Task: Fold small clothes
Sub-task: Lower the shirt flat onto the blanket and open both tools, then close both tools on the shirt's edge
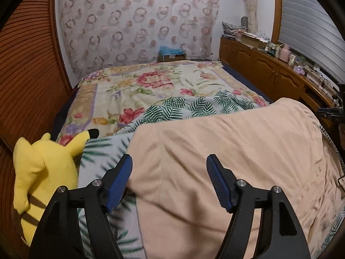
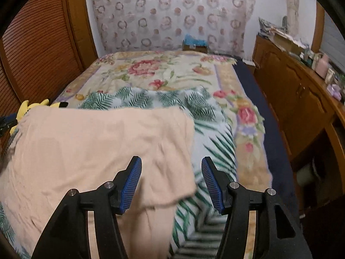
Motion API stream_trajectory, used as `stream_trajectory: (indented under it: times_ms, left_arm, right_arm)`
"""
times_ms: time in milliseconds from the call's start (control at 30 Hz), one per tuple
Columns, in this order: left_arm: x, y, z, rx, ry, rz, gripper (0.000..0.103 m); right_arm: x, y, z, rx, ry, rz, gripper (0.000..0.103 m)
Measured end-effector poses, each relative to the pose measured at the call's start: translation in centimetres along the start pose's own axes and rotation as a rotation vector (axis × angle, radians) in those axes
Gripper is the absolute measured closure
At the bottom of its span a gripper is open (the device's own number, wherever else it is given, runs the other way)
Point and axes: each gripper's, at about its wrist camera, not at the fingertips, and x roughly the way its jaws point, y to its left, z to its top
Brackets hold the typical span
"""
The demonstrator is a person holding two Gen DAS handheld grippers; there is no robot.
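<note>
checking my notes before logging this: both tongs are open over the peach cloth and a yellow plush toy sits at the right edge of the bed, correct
Not quite. The yellow plush toy sits at the bed's left edge, as the left wrist view shows. Both the left tongs and right tongs are indeed open over the peach cotton garment.

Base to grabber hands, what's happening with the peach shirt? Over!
Left gripper and right gripper: jaws open, holding nothing. Peach shirt spread on leaf-print blanket. Yellow plush beside it, not touching. Over.
</note>
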Motion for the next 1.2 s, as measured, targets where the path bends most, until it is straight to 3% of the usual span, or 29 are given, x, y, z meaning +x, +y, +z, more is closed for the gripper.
stream_trajectory:
  times_ms: [267, 367, 467, 600, 633, 1033, 1100, 1200]
  left_arm:
    - [0.7, 1.0, -2.2, -0.030, 0.055, 0.053, 0.031]
    - [1.2, 1.5, -2.5, -0.043, 0.069, 0.063, 0.031]
    - [1.9, 1.7, -3.0, -0.051, 0.091, 0.069, 0.031]
    - [2.0, 2.2, -3.2, -0.072, 0.103, 0.062, 0.031]
    - [2.0, 2.3, -3.2, -0.070, 0.108, 0.070, 0.031]
    - [2.5, 3.0, -3.0, -0.092, 0.132, 0.053, 0.031]
    - [2.8, 3.2, -2.7, -0.101, 0.132, 0.030, 0.036]
    - [3.4, 3.5, -1.9, -0.119, 0.129, 0.003, 0.054]
  right_arm:
    - [0.4, -0.5, -0.8, 0.063, 0.063, 0.037, 0.043]
    - [1.2, -0.5, -0.8, 0.074, 0.069, 0.027, 0.051]
    - [1.6, -0.4, -0.7, 0.058, 0.061, 0.006, 0.063]
    - [1.8, -0.3, -0.5, 0.042, 0.037, 0.023, 0.092]
    - [1.4, -0.2, -0.4, 0.031, 0.026, 0.015, 0.094]
    - [-0.7, 0.6, -0.2, -0.004, -0.121, 0.029, 0.100]
    - [-0.4, 1.1, -0.4, -0.015, -0.122, 0.040, 0.100]
    - [0.0, 1.1, -0.7, -0.023, -0.125, 0.054, 0.101]
